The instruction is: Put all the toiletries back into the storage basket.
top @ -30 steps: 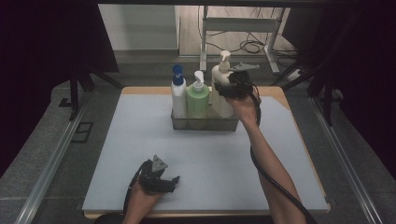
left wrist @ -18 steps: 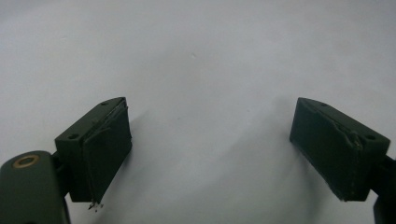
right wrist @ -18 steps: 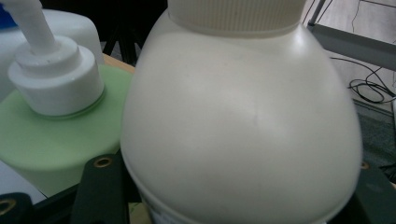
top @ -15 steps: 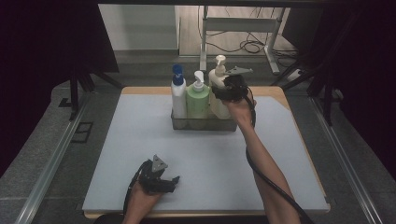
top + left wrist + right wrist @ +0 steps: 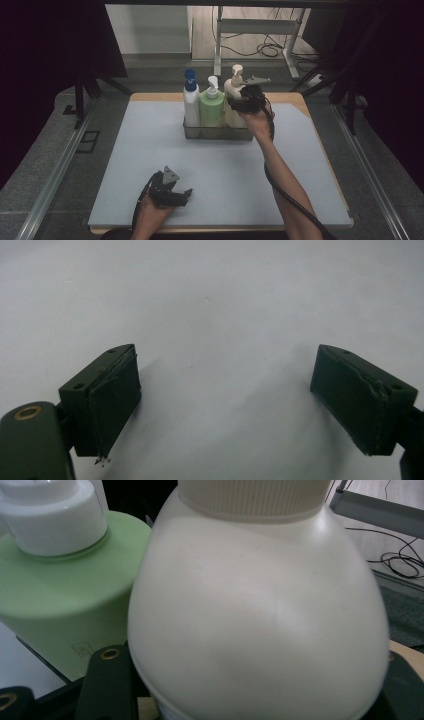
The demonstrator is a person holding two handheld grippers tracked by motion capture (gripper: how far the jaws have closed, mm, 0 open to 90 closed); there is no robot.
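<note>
In the basket (image 5: pixel 218 133), right gripper (image 5: pixel 245 98) has lowered the cream bottle (image 5: pixel 232 95).

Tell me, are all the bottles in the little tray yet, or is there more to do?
Three bottles stand in the metal tray: the blue-capped bottle, the green bottle and the cream bottle. The right hand-held gripper is clamped on the cream bottle, which sits upright at the tray's right end. What's left is probably just letting go. The left hand-held gripper rests open on the mat.
</note>
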